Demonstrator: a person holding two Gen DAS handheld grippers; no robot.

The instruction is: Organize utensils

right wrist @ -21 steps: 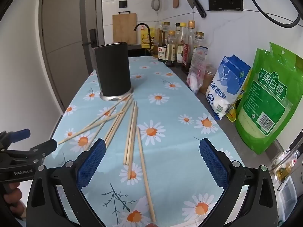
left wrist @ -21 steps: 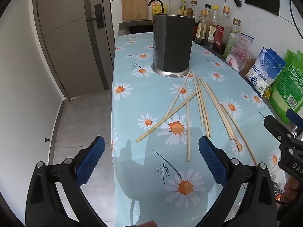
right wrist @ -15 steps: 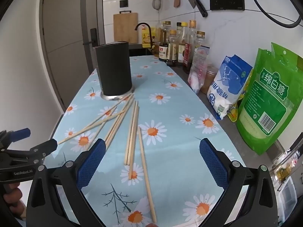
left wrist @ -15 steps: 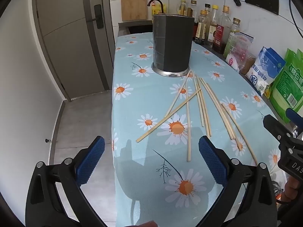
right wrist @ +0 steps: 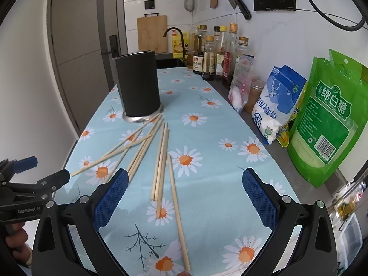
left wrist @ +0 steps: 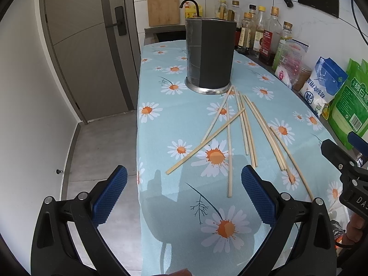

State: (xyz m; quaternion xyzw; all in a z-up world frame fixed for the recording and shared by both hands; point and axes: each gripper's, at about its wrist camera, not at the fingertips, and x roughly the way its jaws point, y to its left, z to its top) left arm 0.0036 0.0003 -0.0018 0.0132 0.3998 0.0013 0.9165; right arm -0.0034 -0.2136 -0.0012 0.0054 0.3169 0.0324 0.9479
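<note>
Several pale wooden chopsticks (left wrist: 243,124) (right wrist: 161,158) lie scattered on the daisy-print tablecloth (left wrist: 174,119) (right wrist: 207,138), fanning out from the foot of a tall dark utensil holder (left wrist: 210,55) (right wrist: 138,85) with a metal base. My left gripper (left wrist: 184,195) hovers open over the cloth's near left edge, short of the chopsticks. Near the cloth's front, my right gripper (right wrist: 185,197) is open above the lower ends of three chopsticks, touching none. Each gripper shows at the edge of the other's view, held by a hand.
Bottles (right wrist: 218,53), a blue-white bag (right wrist: 276,105) and a green bag (right wrist: 331,124) line the right wall side. A sink tap (left wrist: 189,3) and cutting board (left wrist: 163,5) stand behind the holder. The counter drops to the floor (left wrist: 103,151) on the left, by a door.
Both views have drifted only slightly; the chopsticks and the holder lie as before, and both grippers stay open.
</note>
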